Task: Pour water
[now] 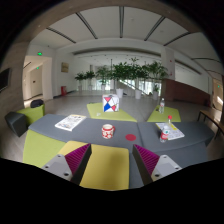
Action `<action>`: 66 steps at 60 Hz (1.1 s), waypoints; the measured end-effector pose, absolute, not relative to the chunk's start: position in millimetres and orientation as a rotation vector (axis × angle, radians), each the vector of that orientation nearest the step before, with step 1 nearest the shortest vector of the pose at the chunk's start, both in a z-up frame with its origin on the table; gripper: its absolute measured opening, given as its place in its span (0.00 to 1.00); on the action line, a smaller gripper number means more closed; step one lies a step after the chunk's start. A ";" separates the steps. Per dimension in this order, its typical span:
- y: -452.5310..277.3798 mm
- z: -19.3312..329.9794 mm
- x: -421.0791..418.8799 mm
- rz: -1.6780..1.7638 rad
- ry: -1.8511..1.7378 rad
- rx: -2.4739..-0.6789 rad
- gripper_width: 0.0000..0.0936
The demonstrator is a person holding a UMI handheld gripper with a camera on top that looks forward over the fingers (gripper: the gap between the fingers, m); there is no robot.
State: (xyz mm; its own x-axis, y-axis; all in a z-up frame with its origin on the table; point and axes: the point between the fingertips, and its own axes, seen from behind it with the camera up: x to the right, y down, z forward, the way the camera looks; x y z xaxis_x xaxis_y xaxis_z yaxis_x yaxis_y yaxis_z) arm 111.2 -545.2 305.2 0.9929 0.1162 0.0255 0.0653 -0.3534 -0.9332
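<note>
A small red-and-white patterned cup [108,130] stands on the grey table [135,135], beyond my fingers and a little left of centre. A white carton with red and blue print [111,102] stands farther back. A slim bottle [161,104] stands at the far right of the table. My gripper [110,158] is open and empty above a yellow-green placemat [106,168]. Its magenta pads [76,158] stand wide apart, with nothing between them.
A red round coaster [130,135] lies right of the cup. A paper sheet [70,122] lies to the left, and a colourful packet [171,130] on a paper to the right. More yellow-green mats [110,112] cover the table. Dark chairs [16,122] stand at the left, potted plants [125,72] behind.
</note>
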 end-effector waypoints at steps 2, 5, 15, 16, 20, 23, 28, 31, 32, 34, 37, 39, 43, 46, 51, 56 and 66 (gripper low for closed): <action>-527.6 282.3 101.7 0.051 -0.118 -1.934 0.92; -523.6 274.2 109.4 0.039 -0.104 -1.946 0.91; -469.8 214.6 177.5 -0.026 -0.057 -1.972 0.91; -464.9 208.2 186.4 -0.036 -0.052 -1.976 0.91; -444.9 184.5 227.6 -0.081 -0.027 -1.992 0.91; -429.8 170.1 262.9 -0.126 -0.006 -1.996 0.91; -399.1 151.1 320.4 -0.199 0.022 -1.988 0.91; -389.8 157.7 359.3 -0.228 0.027 -1.983 0.91; -381.8 155.4 368.0 -0.236 0.027 -1.979 0.91; -366.2 151.1 383.9 -0.250 0.032 -1.971 0.91; -340.8 147.1 402.2 -0.249 0.038 -1.953 0.91; -321.9 143.8 413.6 -0.245 0.050 -1.941 0.91; -271.1 122.9 420.2 -0.229 0.064 -1.916 0.91; -252.9 130.5 443.2 -0.227 0.064 -1.902 0.91; -203.9 116.0 462.9 -0.222 0.081 -1.890 0.91; -158.6 101.1 483.1 -0.232 0.099 -1.890 0.89; -94.6 82.5 515.7 -0.231 0.142 -1.867 0.85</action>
State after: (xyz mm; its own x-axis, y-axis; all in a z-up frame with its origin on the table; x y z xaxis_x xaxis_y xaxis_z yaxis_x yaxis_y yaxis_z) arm 515.7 -94.6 82.5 0.9729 -0.2138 0.0877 0.0193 -0.3030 -0.9528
